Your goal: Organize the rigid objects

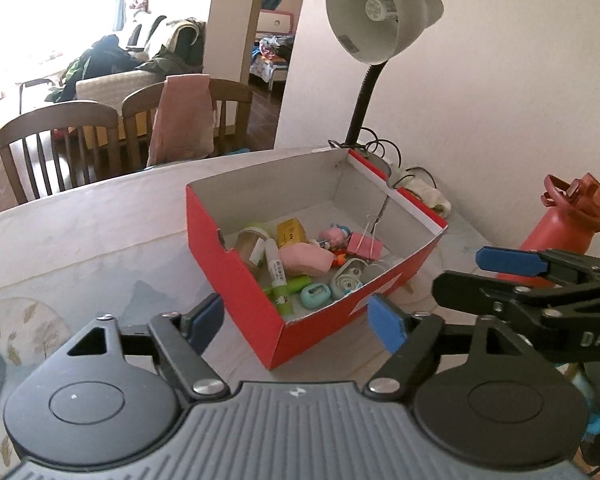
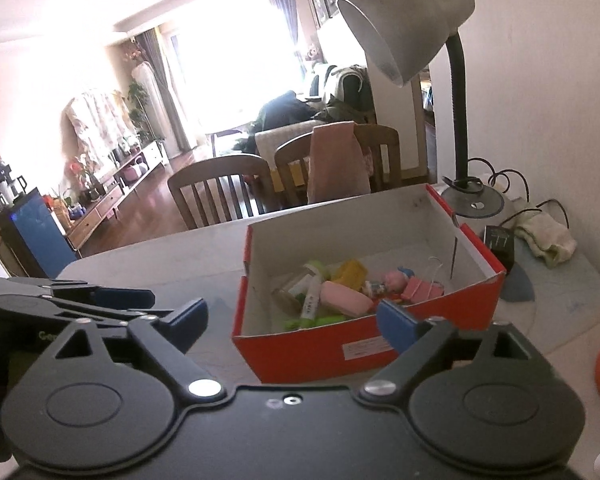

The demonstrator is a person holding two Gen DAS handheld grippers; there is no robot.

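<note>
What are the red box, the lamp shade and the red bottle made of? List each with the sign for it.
Red box: cardboard, matte red outside and plain white inside, with thin folded walls and raw cut edges.
Lamp shade: probably painted metal, though possibly plastic; smooth grey-white with a soft sheen.
Red bottle: likely plastic; the body is opaque coral, while the lid looks translucent.

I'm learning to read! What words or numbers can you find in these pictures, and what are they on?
"DAS": white letters on the right gripper, cut off at the picture's edge.
White label on the red box: print too small to read.
Marker pen in the box: writing too blurred.
Yellow carton: print too blurred.
Sticker inside the lamp shade: unreadable.
</note>
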